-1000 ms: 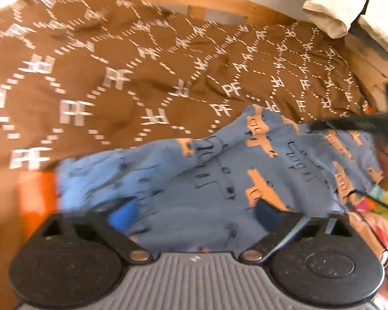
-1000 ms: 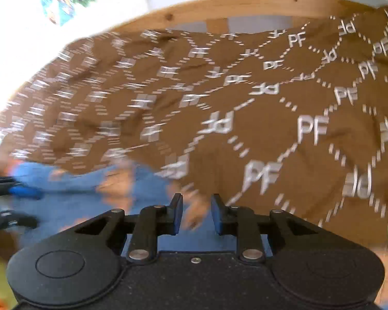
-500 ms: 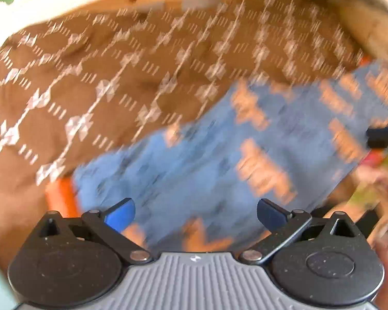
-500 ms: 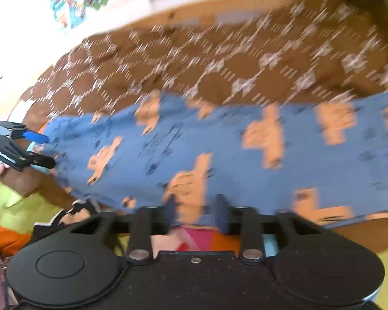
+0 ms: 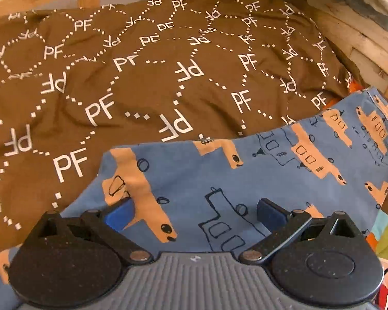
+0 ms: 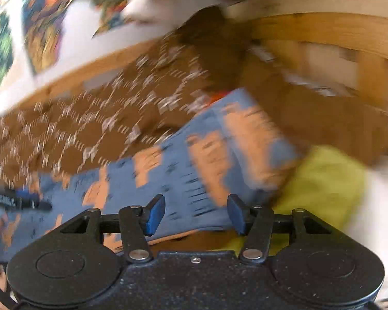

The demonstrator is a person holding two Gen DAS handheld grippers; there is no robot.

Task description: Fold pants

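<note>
Let go of a moment ago and now spread flat along the near edge of the bed (image 5: 168,82): pants (image 5: 219,180), blue with orange boats, not yet folded; left claw (image 5: 194,213) wide open, empty; right claw (image 6: 196,213) opening, cloth beneath, nothing gripped; first fold next, likely.

Brown "PF" bedspread (image 5: 147,82), wooden bed frame (image 5: 359,44), yellow-green cloth (image 6: 323,180), wall posters (image 6: 41,25)
</note>
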